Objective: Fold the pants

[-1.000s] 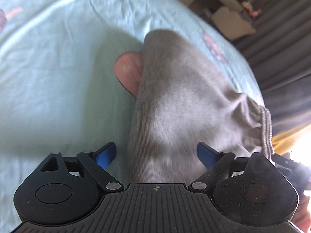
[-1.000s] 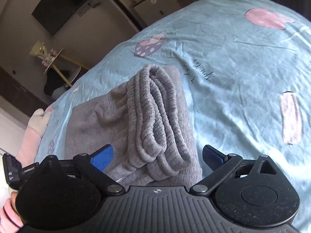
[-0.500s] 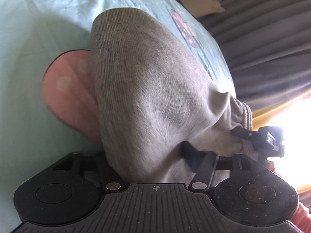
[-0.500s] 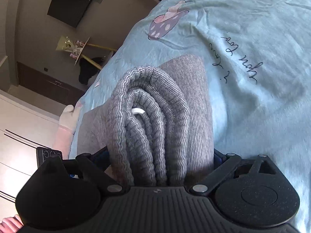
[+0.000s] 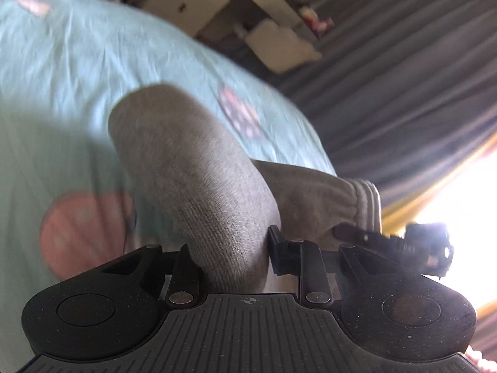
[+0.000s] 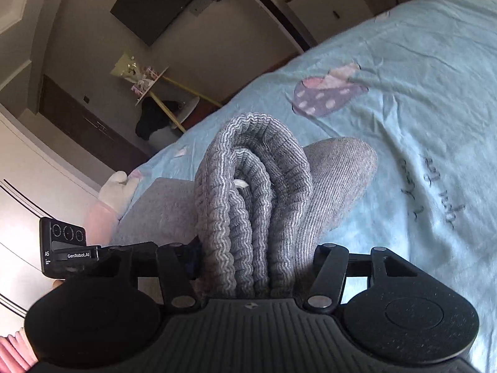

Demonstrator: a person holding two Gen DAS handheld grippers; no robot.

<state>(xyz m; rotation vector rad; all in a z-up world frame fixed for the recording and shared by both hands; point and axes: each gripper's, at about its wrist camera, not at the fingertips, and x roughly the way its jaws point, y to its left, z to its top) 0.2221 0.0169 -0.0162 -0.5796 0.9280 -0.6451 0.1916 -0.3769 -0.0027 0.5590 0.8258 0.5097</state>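
Observation:
The grey pants [image 5: 192,168] lie folded on a light blue bed sheet [image 5: 62,62]. In the left wrist view my left gripper [image 5: 231,253] pinches the smooth folded end, its jaws still closing with the cloth squeezed between them. The right wrist view shows the ribbed waistband [image 6: 254,168] bunched in several layers between the fingers of my right gripper [image 6: 257,261], whose jaws are also closing on it. Both ends hang lifted off the sheet. My right gripper [image 5: 403,245] appears at the right of the left wrist view, and my left gripper [image 6: 71,248] at the left of the right wrist view.
The sheet carries a pink patch [image 5: 84,233], a spotted purple print [image 6: 326,96] and dark lettering [image 6: 435,192]. Grey curtains [image 5: 403,77] and a bright window stand beside the bed. A cabinet [image 6: 329,9], a dark wall screen [image 6: 161,3] and a small stand [image 6: 155,87] lie beyond it.
Both grippers went from wide open around the pants to clamped on the cloth. Both ends have risen off the sheet and the views have tilted up toward the room.

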